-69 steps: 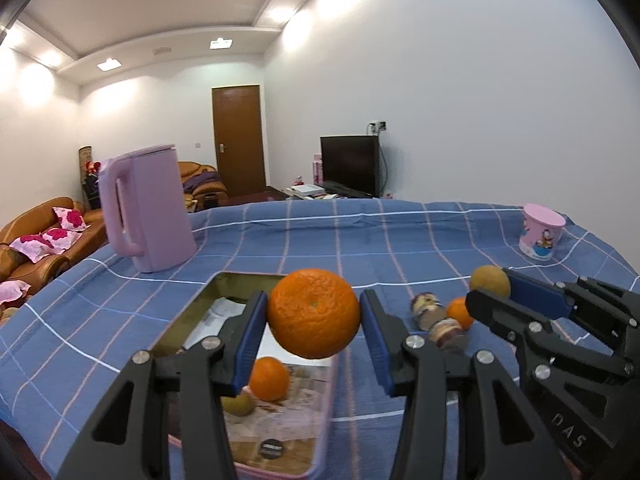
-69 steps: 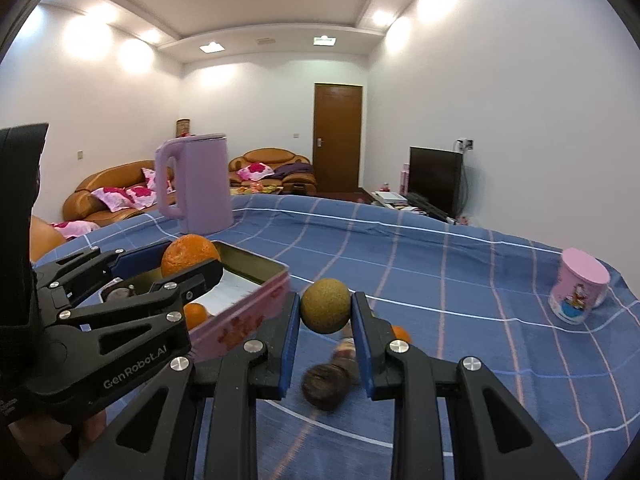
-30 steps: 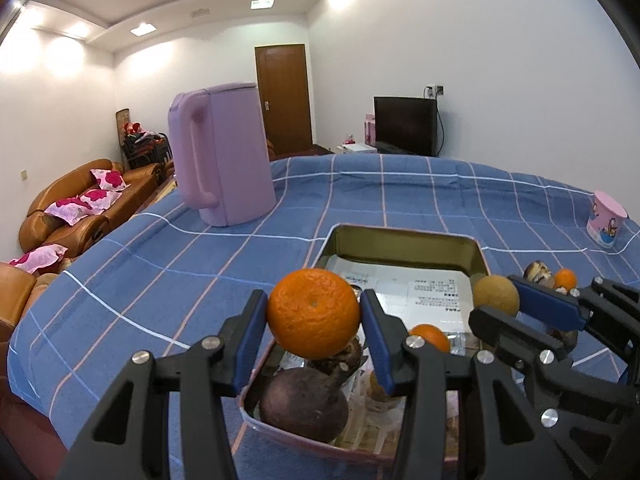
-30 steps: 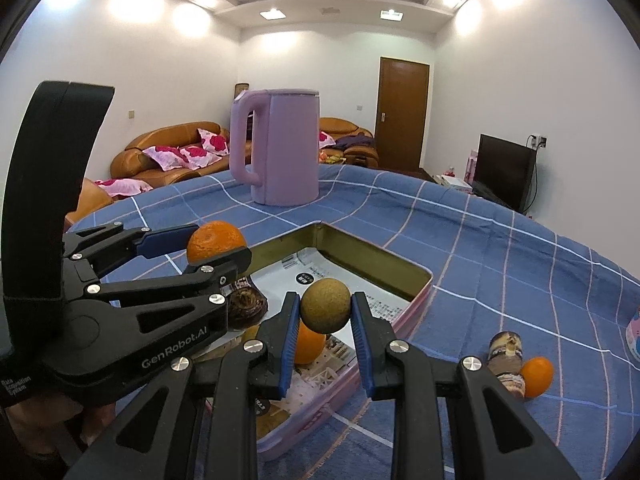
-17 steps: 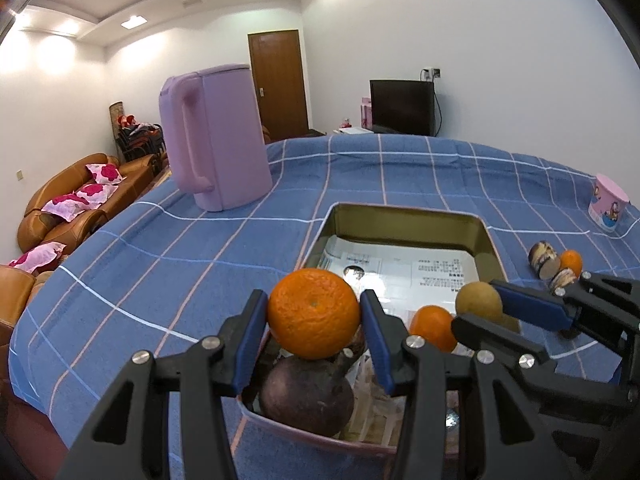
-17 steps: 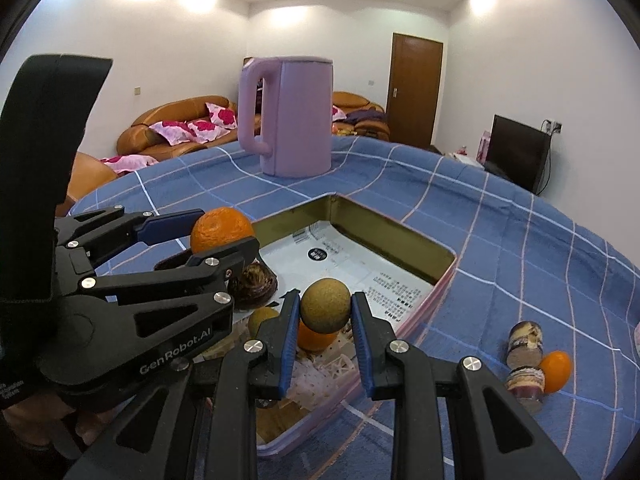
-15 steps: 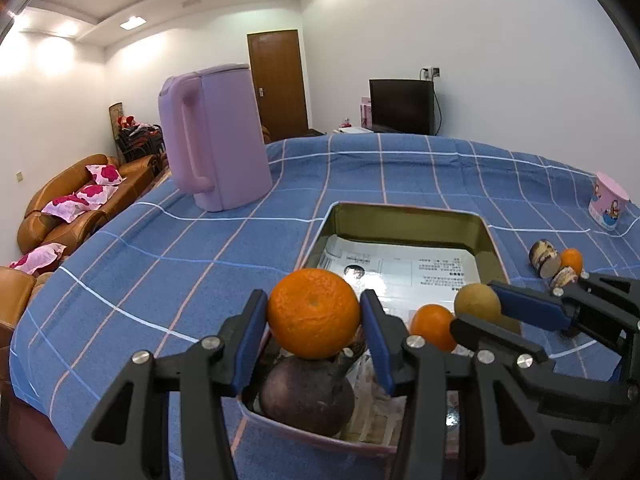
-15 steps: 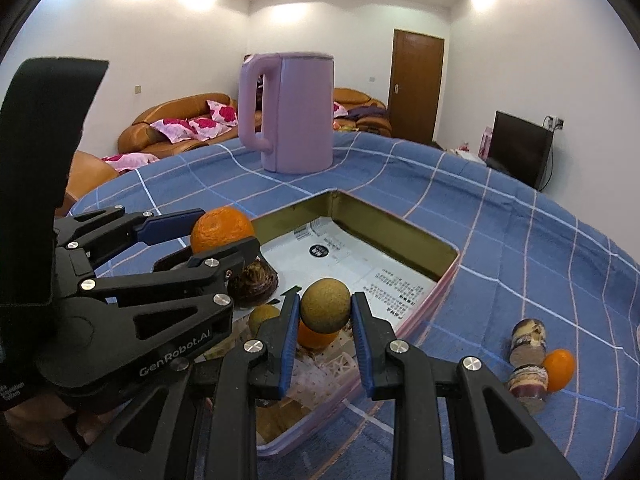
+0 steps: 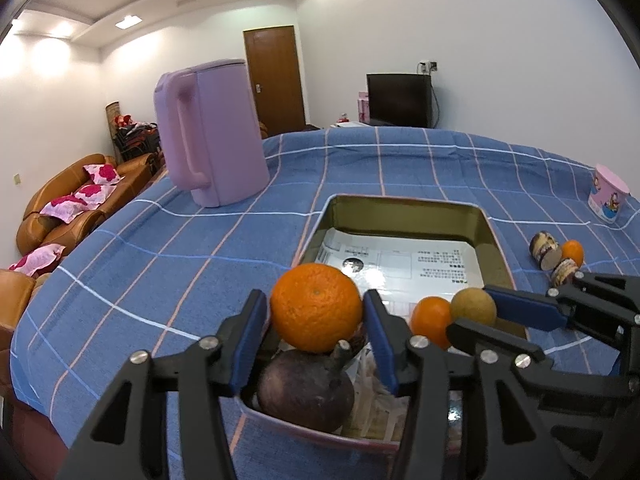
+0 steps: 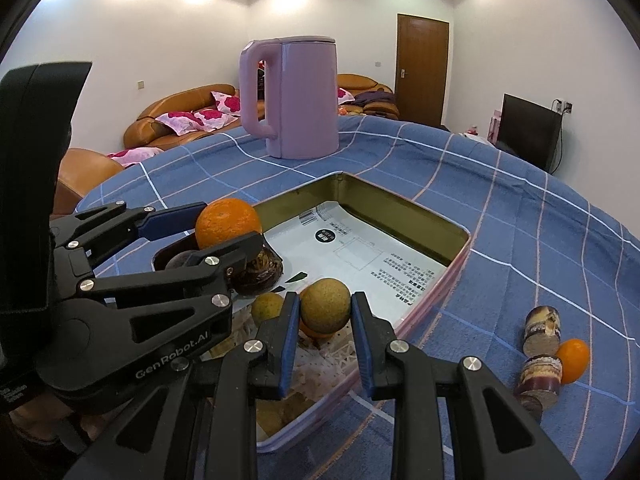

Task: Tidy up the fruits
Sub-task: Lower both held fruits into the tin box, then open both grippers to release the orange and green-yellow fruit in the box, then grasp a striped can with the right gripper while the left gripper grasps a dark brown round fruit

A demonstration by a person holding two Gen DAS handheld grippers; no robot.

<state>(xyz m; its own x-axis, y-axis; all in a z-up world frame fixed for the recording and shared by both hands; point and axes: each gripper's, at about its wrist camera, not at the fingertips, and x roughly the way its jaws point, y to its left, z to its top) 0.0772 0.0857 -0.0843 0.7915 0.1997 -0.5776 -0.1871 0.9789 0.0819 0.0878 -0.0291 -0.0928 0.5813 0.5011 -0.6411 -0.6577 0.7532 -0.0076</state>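
Observation:
A large orange [image 9: 316,307] sits between the blue pads of my left gripper [image 9: 314,309], low over the near end of the open tin [image 9: 400,206]. It rests on a dark purple fruit [image 9: 306,390]. The jaws are opening, and a thin gap shows at the left pad. My right gripper [image 10: 325,308] is shut on a round brown-green fruit [image 10: 325,310] just above the tin's near half. Under it lie a small orange [image 9: 430,320] and a yellowish fruit [image 10: 267,307]. Printed paper lines the tin's floor.
A tall lilac kettle [image 9: 212,136] stands behind the tin on the blue checked cloth. To the tin's right lie two brown cut pieces [image 10: 542,332] and a small orange [image 10: 574,354]. A pink cup [image 9: 608,194] stands at the far right. The table's edge falls off to the left.
Both grippers came over the tin from the right and settled low above its near end with their fruits. In the last half second little shifted, apart from the left pads easing off the orange.

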